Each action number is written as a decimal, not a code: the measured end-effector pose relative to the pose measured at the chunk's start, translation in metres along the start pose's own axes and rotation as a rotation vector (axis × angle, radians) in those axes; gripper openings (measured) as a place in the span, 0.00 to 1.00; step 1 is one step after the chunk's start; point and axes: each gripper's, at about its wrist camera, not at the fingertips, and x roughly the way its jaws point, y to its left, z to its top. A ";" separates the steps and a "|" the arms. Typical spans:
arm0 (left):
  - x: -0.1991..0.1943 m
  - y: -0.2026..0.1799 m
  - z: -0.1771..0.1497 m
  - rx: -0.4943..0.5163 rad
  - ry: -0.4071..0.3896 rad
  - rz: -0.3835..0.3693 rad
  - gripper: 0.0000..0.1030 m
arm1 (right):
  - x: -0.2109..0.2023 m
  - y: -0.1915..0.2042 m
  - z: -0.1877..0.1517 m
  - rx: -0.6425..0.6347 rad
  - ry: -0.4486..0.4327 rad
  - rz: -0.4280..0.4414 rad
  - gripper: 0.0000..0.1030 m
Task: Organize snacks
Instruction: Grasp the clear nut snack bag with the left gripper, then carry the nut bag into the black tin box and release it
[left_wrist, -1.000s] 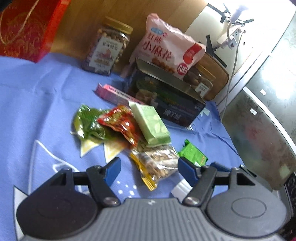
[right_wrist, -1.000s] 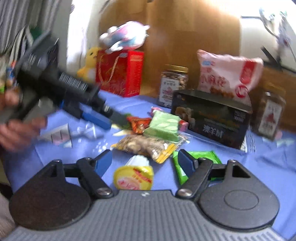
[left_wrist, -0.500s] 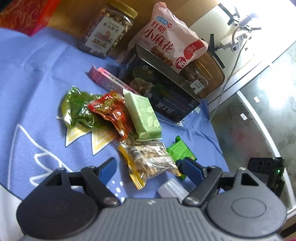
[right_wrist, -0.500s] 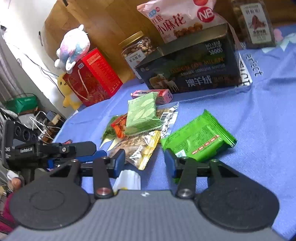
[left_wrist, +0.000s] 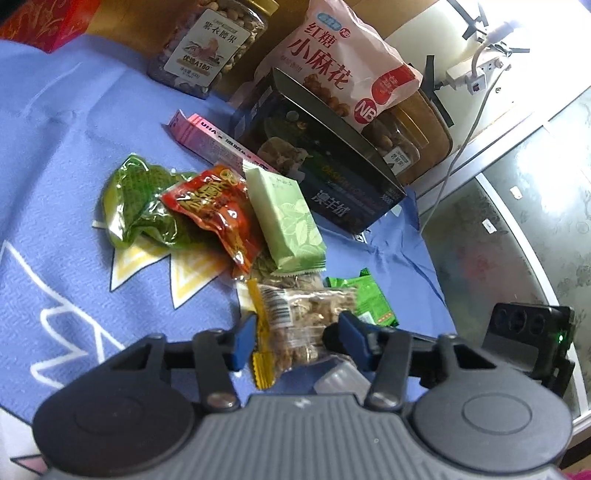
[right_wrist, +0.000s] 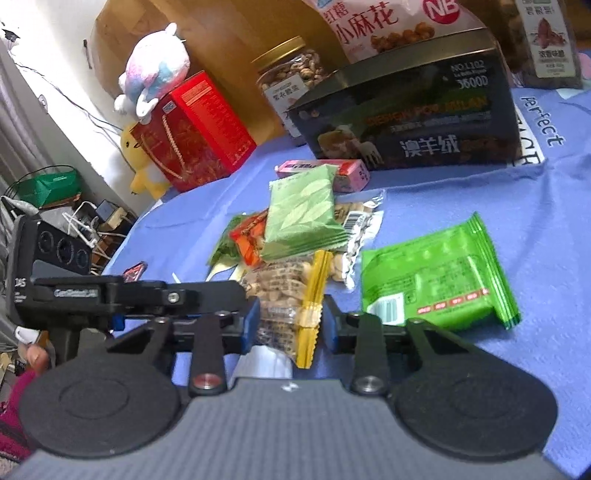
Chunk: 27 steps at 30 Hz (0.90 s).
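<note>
A clear nut packet with yellow ends (left_wrist: 295, 325) lies on the blue-clothed counter (left_wrist: 66, 155), at the near edge of a heap of snacks. It is flanked by both grippers' fingers: the left gripper (left_wrist: 297, 338) and the right gripper (right_wrist: 290, 323) are closing on it, pads seemingly touching. A bright green packet (right_wrist: 436, 280) lies just beside it.

A clear nut packet (left_wrist: 295, 325) with yellow crimped ends lies nearest, toward the blue cloth's (left_wrist: 55, 155) near edge. Behind it a pale green leaf-print packet (left_wrist: 286, 218) rests tilted atop a red packet (left_wrist: 214, 206) and a crumpled dark green one (left_wrist: 136, 203). A bright green packet (right_wrist: 436, 280) lies flat just right. A pink box (left_wrist: 207, 140) lies against the dark tin (left_wrist: 325, 158).
</note>
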 end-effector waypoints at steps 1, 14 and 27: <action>-0.002 -0.001 0.000 -0.002 -0.002 -0.005 0.46 | -0.002 0.003 0.001 -0.014 -0.007 0.004 0.31; -0.008 -0.071 0.086 0.204 -0.150 -0.019 0.44 | -0.035 0.026 0.064 -0.209 -0.278 -0.052 0.29; 0.090 -0.070 0.170 0.261 -0.153 0.148 0.45 | 0.036 -0.027 0.140 -0.244 -0.310 -0.219 0.27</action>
